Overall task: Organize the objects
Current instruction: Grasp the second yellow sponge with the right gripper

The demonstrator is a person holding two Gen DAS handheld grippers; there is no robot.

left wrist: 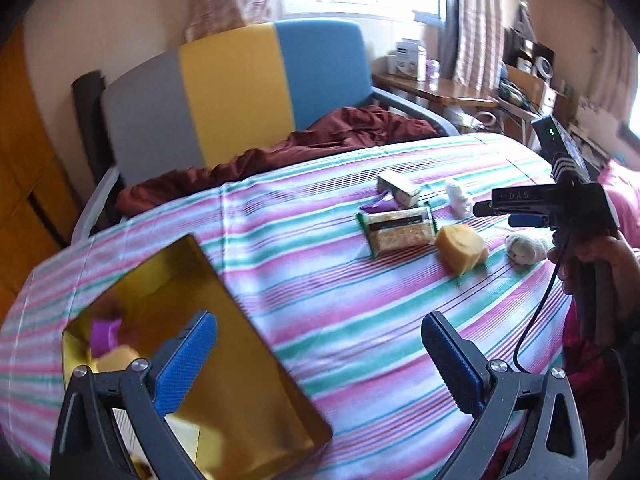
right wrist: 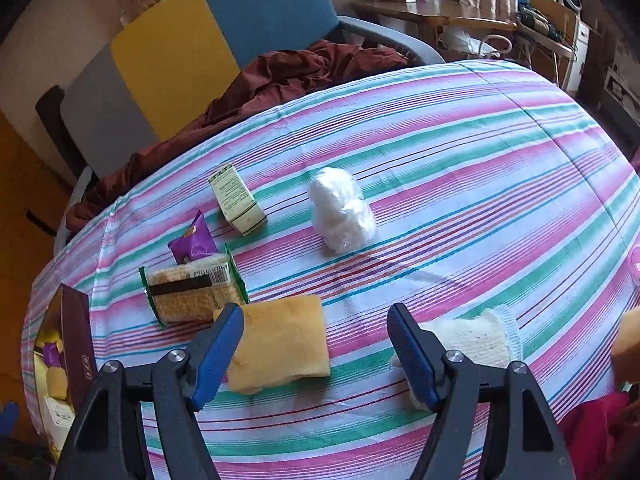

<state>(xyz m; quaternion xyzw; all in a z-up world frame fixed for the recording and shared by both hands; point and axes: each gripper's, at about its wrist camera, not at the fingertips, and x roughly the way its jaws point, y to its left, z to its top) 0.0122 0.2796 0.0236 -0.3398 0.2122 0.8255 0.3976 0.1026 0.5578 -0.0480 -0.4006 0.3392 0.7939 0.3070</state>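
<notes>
Striped pink, green and white cloth (right wrist: pixel 460 152) covers the soft surface, with a grey, yellow and blue chair (left wrist: pixel 224 92) and a dark red blanket (right wrist: pixel 288 72) behind it, and a cluttered wooden desk by the curtained window.

2 grippers work here. The right gripper (right wrist: pixel 316 356) stands apart with nothing clamped, its blue pads either side of the yellow sponge (right wrist: pixel 280 344), which lies just beside the cracker packet (right wrist: pixel 188 292). That sponge looks light and squashy, so I judge a squeeze across its short sides would hold it, with little risk of slipping or damage.

The left gripper (left wrist: pixel 320 360) is also apart and empty, above the gold-lined box (left wrist: pixel 256 380), where a few things already lie.
</notes>
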